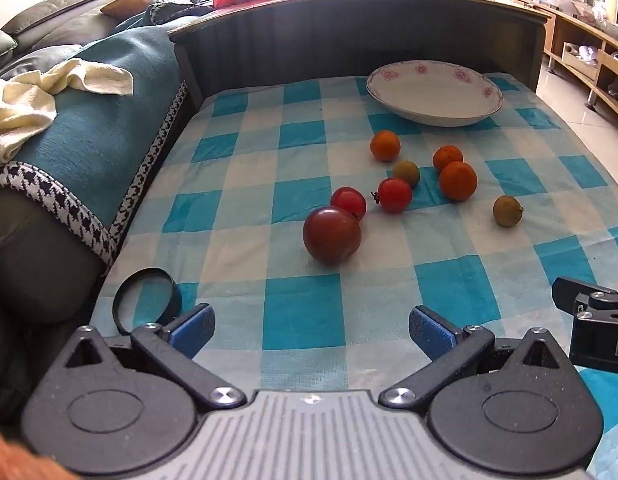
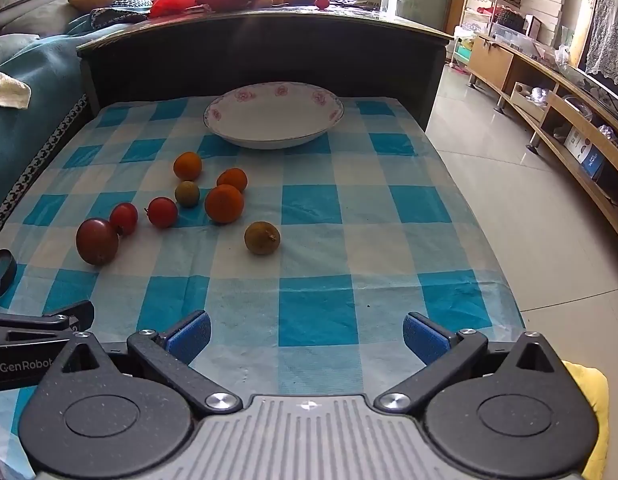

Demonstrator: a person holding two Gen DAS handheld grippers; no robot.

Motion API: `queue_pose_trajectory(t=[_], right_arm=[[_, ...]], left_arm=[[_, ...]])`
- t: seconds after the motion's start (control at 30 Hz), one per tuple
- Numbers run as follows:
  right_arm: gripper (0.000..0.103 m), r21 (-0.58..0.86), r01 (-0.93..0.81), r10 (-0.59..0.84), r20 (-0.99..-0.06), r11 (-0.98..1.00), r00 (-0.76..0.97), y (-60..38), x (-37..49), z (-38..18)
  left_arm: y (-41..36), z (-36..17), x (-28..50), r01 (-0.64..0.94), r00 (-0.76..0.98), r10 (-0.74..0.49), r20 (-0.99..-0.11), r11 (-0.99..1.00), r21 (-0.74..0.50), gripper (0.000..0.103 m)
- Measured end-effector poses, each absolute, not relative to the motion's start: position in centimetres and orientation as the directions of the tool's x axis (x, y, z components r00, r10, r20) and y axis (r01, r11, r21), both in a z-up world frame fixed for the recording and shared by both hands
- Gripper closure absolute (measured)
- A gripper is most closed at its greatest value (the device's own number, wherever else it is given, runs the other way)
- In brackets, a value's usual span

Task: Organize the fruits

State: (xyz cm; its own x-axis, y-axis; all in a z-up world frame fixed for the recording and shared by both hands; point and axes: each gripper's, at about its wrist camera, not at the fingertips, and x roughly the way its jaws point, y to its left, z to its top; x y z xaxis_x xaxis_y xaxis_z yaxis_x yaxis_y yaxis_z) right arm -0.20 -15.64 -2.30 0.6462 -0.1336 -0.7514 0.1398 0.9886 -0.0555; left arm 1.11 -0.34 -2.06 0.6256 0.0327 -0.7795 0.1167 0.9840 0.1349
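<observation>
Several fruits lie loose on a blue checked tablecloth point(image 1: 305, 312) point(image 2: 317, 312): a large dark red tomato point(image 1: 331, 234) point(image 2: 97, 241), two small red tomatoes point(image 1: 394, 195) point(image 2: 162, 212), three oranges point(image 1: 457, 181) point(image 2: 224, 203) and two brown-green longans point(image 1: 507, 211) point(image 2: 262, 237). An empty white plate with pink flowers point(image 1: 435, 94) point(image 2: 274, 114) stands behind them. My left gripper point(image 1: 311, 330) is open and empty, near the table's front, short of the big tomato. My right gripper point(image 2: 307, 334) is open and empty, to the right of the fruits.
A black magnifying glass point(image 1: 147, 300) point(image 2: 1, 270) lies at the table's front left. A dark headboard-like wall point(image 1: 349, 40) rises behind the plate. A sofa with teal cover and cream towel point(image 1: 49, 96) borders the left. Tiled floor point(image 2: 529, 220) and wooden shelving lie right.
</observation>
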Motion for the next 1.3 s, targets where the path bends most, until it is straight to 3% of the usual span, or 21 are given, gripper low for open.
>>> queue_pose_trajectory(t=[1.3], right_arm=[[0.007,-0.072,0.135,-0.142,-0.763,0.988,0.630,-15.55,-0.06,-2.89]], left_arm=[[-0.99,-1.82,0.67,0.143,0.644,0.035,-0.765,0.976,0.164,0.000]])
